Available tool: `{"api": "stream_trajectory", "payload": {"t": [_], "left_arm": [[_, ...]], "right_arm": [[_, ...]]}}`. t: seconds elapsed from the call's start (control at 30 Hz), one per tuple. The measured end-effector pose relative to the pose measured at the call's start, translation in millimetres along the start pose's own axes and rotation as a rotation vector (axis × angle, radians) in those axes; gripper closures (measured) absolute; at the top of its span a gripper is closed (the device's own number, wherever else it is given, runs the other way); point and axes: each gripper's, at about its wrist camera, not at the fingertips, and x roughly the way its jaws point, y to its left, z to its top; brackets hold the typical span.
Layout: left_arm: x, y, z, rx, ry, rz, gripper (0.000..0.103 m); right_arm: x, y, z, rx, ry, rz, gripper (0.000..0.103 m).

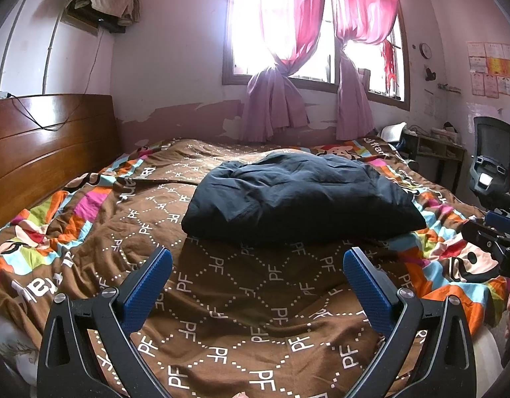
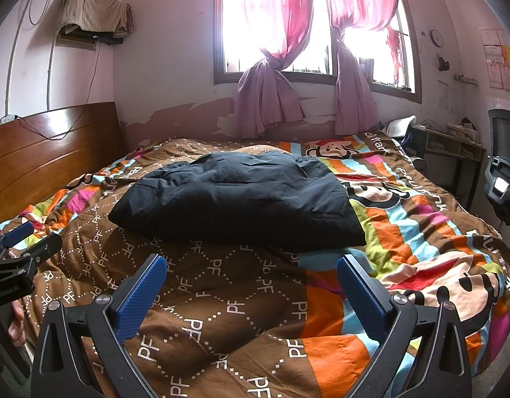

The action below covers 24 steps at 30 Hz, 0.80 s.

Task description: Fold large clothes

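Both tools up off the bed, nothing in either. My left gripper (image 1: 258,278) has its jaws spread wide and bare; right gripper (image 2: 251,285) the same, blue pads apart over the quilt (image 2: 221,298). The dark garment (image 1: 298,195) lies mid-bed in a bundled rectangle, ahead of both grippers and touching neither; near edge runs roughly square to me, far side bunched and puffed. It looks already folded at least once, though I can't tell how many layers. I judge it soft, limp, fairly light but bulky: it will sag and slide open if lifted by one point. The quilt under it is rumpled and could get pinched along. I'd take the two near corners, one per gripper, biting all layers.
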Motion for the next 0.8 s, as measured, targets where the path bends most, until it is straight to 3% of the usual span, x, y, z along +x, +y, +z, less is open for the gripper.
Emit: {"api": "stream_trajectory", "payload": {"t": [0.23, 0.8], "left_arm": [[-1.1, -10.1, 0.4, 0.005, 0.014, 0.041, 0.002], [1.9, -12.8, -4.6, 0.014, 0.015, 0.055, 0.002]], "right_arm": [[-0.1, 0.9, 0.0, -0.002, -0.001, 0.000, 0.000], [0.7, -2.9, -0.9, -0.006, 0.003, 0.000, 0.000]]}}
